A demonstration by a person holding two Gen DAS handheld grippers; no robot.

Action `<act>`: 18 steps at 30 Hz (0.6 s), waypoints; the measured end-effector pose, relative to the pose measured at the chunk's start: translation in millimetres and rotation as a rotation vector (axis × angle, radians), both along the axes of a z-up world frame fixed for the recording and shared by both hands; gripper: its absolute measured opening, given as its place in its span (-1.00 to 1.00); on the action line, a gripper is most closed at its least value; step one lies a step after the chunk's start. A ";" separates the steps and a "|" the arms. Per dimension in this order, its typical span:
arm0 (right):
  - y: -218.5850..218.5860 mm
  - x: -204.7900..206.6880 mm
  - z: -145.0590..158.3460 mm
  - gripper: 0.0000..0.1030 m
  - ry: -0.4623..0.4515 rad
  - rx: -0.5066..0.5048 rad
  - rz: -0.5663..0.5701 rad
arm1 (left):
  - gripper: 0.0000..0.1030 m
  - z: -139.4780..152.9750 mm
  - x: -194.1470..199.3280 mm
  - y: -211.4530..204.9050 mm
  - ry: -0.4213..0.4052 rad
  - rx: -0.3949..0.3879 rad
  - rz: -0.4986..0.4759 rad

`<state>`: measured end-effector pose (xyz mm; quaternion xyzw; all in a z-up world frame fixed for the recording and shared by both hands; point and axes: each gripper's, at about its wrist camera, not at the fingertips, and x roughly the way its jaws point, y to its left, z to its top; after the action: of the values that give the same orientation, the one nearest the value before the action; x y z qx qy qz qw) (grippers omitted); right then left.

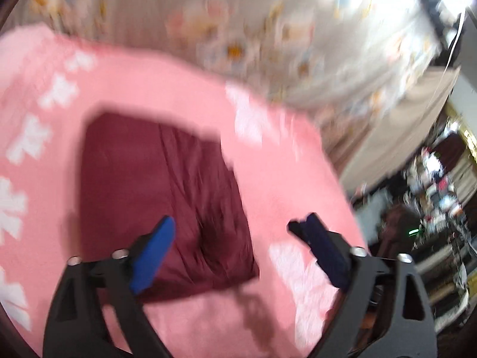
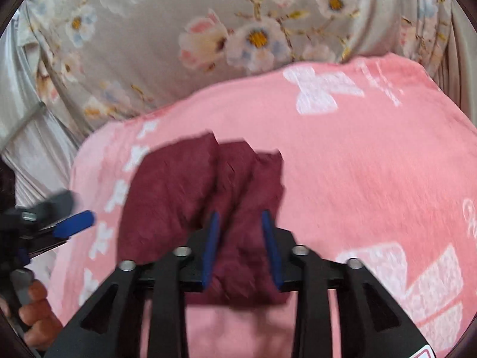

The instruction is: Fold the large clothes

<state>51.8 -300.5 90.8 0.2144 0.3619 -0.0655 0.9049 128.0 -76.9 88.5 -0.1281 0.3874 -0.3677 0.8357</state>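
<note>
A dark maroon garment [image 1: 161, 197] lies folded into a compact rectangle on a pink blanket [image 1: 298, 179] with white bow prints. My left gripper [image 1: 235, 223] hovers over the garment's near right part, its blue pads spread wide with nothing pressed between them. In the right wrist view the same garment [image 2: 179, 197] shows several thick folds. My right gripper [image 2: 240, 216] stands partly open just above the garment's near edge. Maroon cloth shows in the gap, but the pads do not press on it. At the left edge a blue finger [image 2: 74, 222] of the left gripper and a person's hand [image 2: 35, 313] are visible.
A beige floral bedsheet [image 2: 149, 44] stretches behind the pink blanket [image 2: 372, 164]. In the left wrist view the bed's edge drops off at the right, with cluttered shelves [image 1: 441, 185] and a dark floor area beyond. That view is blurred.
</note>
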 end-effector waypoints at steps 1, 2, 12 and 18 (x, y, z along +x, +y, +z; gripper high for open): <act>-0.2 10.5 4.7 -0.04 -0.021 0.026 0.009 | 0.73 11.2 3.2 10.3 -0.050 0.023 0.054; -0.4 21.0 6.5 0.00 -0.031 0.046 0.016 | 0.73 16.9 6.9 15.5 -0.084 0.061 0.099; -42.6 136.8 -47.8 0.31 0.209 0.395 -0.084 | 0.69 -35.2 104.3 30.1 -0.005 0.377 0.372; -21.8 171.7 -72.8 0.31 0.369 0.322 0.022 | 0.69 -48.7 122.5 20.1 0.022 0.387 0.354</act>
<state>223.5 -322.3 18.0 0.3362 0.5291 -0.0351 0.7783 250.4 -56.9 39.8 -0.0356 0.4309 -0.1335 0.8918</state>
